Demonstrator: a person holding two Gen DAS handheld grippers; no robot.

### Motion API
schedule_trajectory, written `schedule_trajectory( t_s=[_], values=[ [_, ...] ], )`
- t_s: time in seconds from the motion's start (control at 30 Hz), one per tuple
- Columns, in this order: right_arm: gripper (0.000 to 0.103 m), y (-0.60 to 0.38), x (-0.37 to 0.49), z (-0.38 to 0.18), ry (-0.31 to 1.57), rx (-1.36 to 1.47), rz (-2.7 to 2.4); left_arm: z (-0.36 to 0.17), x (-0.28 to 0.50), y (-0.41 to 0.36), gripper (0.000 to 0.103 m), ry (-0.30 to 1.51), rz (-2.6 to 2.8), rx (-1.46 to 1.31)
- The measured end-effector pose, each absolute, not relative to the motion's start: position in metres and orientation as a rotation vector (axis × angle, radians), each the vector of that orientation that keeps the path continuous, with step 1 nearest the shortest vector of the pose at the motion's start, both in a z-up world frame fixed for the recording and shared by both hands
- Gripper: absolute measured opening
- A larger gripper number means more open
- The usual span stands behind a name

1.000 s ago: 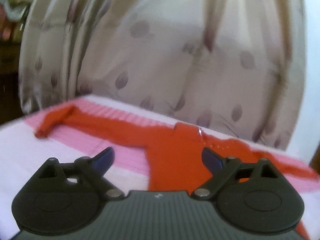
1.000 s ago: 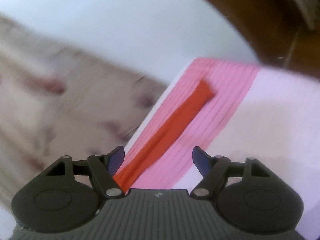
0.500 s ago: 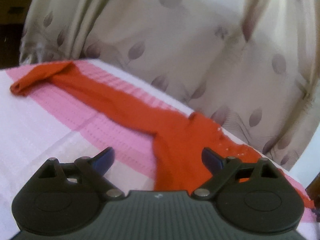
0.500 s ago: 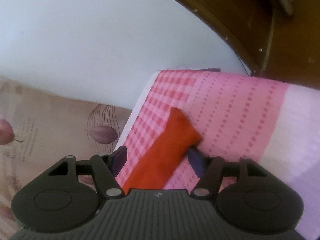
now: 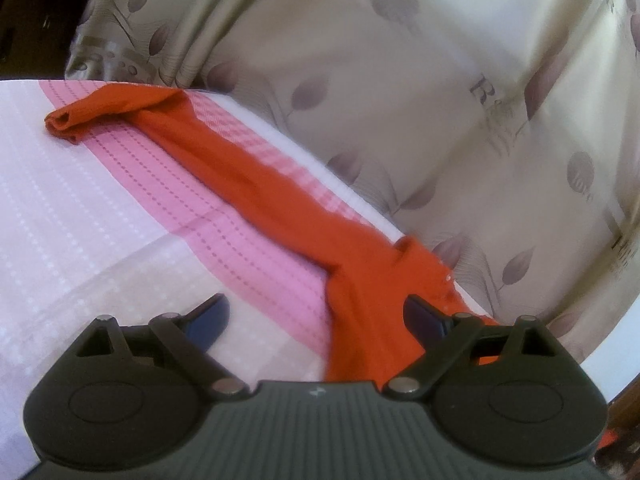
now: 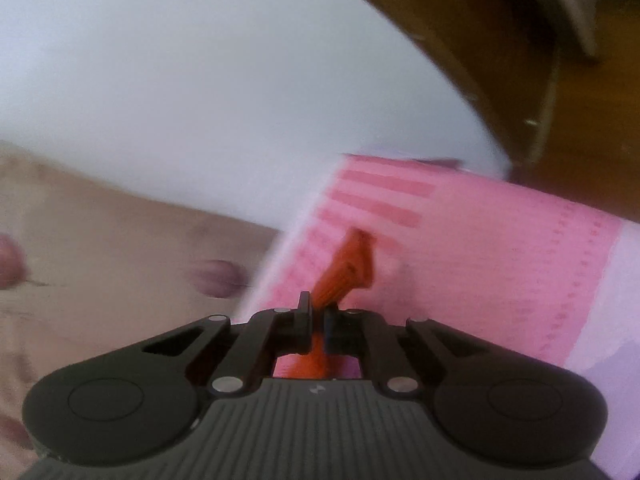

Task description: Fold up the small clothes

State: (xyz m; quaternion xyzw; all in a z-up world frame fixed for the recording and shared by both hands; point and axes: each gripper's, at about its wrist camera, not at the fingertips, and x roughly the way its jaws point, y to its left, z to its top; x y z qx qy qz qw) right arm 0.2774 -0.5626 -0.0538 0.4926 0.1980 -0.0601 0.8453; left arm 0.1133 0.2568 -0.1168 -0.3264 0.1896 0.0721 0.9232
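Orange garment (image 5: pixel 256 184) lying lengthwise along pink cloth (image 5: pixel 224 240) edge, left tool (image 5: pixel 316 320) wide, right tool (image 6: pixel 318 320) closing on sleeve end (image 6: pixel 352 264)

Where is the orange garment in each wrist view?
Left wrist: the orange garment runs from a sleeve end at upper left down to the lower centre, between the open fingers of the left gripper.
Right wrist: only a sleeve end shows at centre, sticking out of the right gripper, whose jaws are closing on it.
Shared landmark: the pink band of the cloth under the garment.
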Motion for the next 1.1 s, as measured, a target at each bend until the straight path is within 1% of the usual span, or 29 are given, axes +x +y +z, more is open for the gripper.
schedule_trajectory(
  t_s=[0.23,0.37,0.47,0.67,0.9,1.1],
  values=[
    [0.009,-0.479,0.297,0.027,0.359,0.966,0.077,-0.119,0.110,0.260,0.095,0.364,0.135,-0.702],
    [0.009,-0.406,0.318,0.052,0.363,0.940,0.228,-0.119,0.109,0.262,0.095,0.350,0.127,-0.716],
    [0.009,-0.346,0.329,0.061,0.395,0.935,0.349,-0.120,0.107,0.263,0.095,0.340,0.122,-0.725],
    [0.009,-0.223,0.339,0.043,0.508,0.908,0.536,-0.121,0.106,0.264,0.095,0.327,0.117,-0.739],
    [0.009,-0.106,0.341,-0.015,0.664,0.837,0.602,-0.121,0.105,0.267,0.095,0.315,0.117,-0.752],
    [0.009,-0.042,0.339,-0.061,0.779,0.771,0.601,-0.122,0.104,0.269,0.095,0.309,0.112,-0.759]
  ],
)
